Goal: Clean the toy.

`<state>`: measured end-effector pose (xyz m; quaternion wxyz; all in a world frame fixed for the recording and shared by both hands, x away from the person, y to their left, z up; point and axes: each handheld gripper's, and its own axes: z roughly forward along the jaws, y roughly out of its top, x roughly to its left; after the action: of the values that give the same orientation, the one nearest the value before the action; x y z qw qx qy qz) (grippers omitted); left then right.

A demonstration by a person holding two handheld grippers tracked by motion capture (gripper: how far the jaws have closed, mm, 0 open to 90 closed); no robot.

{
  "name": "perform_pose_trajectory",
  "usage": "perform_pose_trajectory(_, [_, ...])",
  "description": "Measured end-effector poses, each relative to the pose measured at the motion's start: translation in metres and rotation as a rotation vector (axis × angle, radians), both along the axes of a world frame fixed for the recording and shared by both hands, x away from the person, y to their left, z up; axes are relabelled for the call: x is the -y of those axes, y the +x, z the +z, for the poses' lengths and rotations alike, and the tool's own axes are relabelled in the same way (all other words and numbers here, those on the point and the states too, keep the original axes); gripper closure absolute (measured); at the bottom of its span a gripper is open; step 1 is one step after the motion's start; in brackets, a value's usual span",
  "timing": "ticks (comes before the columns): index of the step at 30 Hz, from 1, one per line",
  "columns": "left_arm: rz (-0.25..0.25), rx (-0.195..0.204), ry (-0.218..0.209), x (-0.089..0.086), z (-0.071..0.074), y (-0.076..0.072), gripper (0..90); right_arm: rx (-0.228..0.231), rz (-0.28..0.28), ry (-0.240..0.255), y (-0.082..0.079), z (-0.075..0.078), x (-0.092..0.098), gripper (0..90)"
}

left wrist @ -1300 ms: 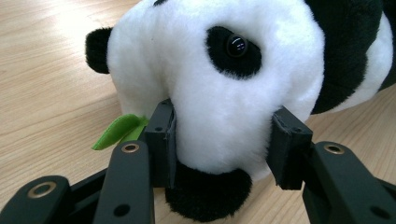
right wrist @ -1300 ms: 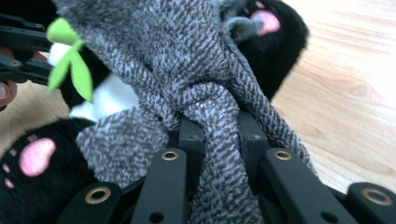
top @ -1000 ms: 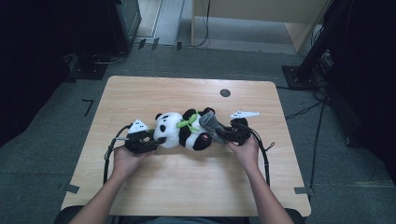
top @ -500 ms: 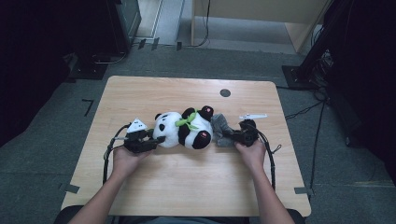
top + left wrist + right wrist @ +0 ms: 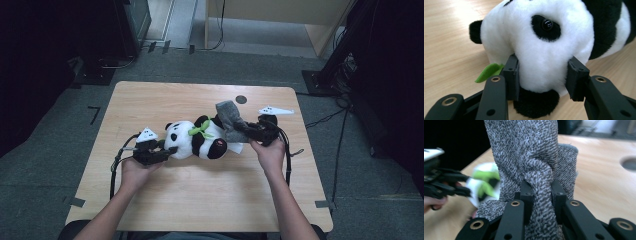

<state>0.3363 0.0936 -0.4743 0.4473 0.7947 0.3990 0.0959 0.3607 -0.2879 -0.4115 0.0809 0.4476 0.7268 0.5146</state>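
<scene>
The toy panda (image 5: 197, 140) lies on its side in the middle of the frame on the wooden table (image 5: 200, 195), head toward the left, a green leaf (image 5: 199, 130) at its neck. A grey knitted cloth (image 5: 229, 120), perhaps a sock or small garment, stands up just right of the panda's body, its lower end near the panda's legs.

The left gripper (image 5: 167, 151), at centre left, has its jaws pressed into the white plush on either side of the panda's head; in the left gripper view the pads (image 5: 513, 75) dent the fur, so it is clamped on the toy and pinning it down. The right gripper (image 5: 245, 129), at centre right, pinches a bunched fold of the grey cloth tightly; the right gripper view shows the knit squeezed between the two pads (image 5: 527, 195).

My reading is that the cloth is being pulled off the panda or worked onto it; I cannot tell which. Either way the job looks partway: the cloth stands mostly free of the body, and it is not yet laid down or let go.
</scene>
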Motion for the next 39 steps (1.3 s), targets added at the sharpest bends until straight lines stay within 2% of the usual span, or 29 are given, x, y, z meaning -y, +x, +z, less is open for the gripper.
perform_pose_trajectory(3, [0.006, 0.002, 0.004, 0.003, 0.002, -0.006, 53.6, 0.031, 0.054, -0.011, 0.0, 0.014, -0.021, 78.0])
perform_pose_trajectory(6, [0.006, 0.019, 0.013, 0.005, 0.001, -0.009, 52.5, 0.03, 0.106, -0.035, 0.003, 0.019, -0.044, 78.0])
perform_pose_trajectory(10, [0.002, 0.048, 0.02, 0.003, -0.001, -0.008, 43.2, -0.013, 0.151, -0.143, 0.014, 0.006, -0.071, 78.0])
perform_pose_trajectory(12, [-0.007, 0.058, 0.018, 0.003, -0.002, -0.007, 36.2, -0.036, 0.158, -0.169, 0.02, -0.003, -0.076, 78.1])
perform_pose_trajectory(15, [-0.014, 0.076, -0.012, 0.0, -0.003, -0.006, 29.8, -0.054, 0.144, -0.147, 0.027, -0.009, -0.074, 78.3])
perform_pose_trajectory(20, [-0.022, 0.075, -0.048, -0.006, -0.001, -0.003, 27.8, -0.075, 0.123, -0.12, 0.04, -0.016, -0.067, 78.3])
perform_pose_trajectory(23, [-0.043, 0.059, -0.049, -0.009, -0.003, 0.0, 25.7, -0.095, 0.118, -0.12, 0.047, -0.017, -0.065, 78.4])
perform_pose_trajectory(24, [-0.042, 0.054, -0.034, -0.009, -0.004, 0.001, 24.5, -0.096, 0.115, -0.127, 0.049, -0.016, -0.065, 78.4])
perform_pose_trajectory(28, [-0.045, 0.091, -0.027, -0.007, -0.004, 0.003, 21.5, -0.096, 0.114, -0.156, 0.056, -0.015, -0.067, 78.4])
perform_pose_trajectory(33, [-0.054, 0.112, -0.071, -0.007, -0.008, 0.011, 19.4, -0.117, 0.115, -0.169, 0.065, -0.014, -0.066, 78.4])
perform_pose_trajectory(36, [-0.059, 0.131, -0.082, -0.007, -0.011, 0.015, 18.4, -0.122, 0.117, -0.163, 0.069, -0.015, -0.067, 78.3])
perform_pose_trajectory(39, [-0.071, 0.14, -0.052, -0.001, -0.014, 0.021, 15.4, -0.131, 0.114, -0.143, 0.07, -0.017, -0.066, 78.4])
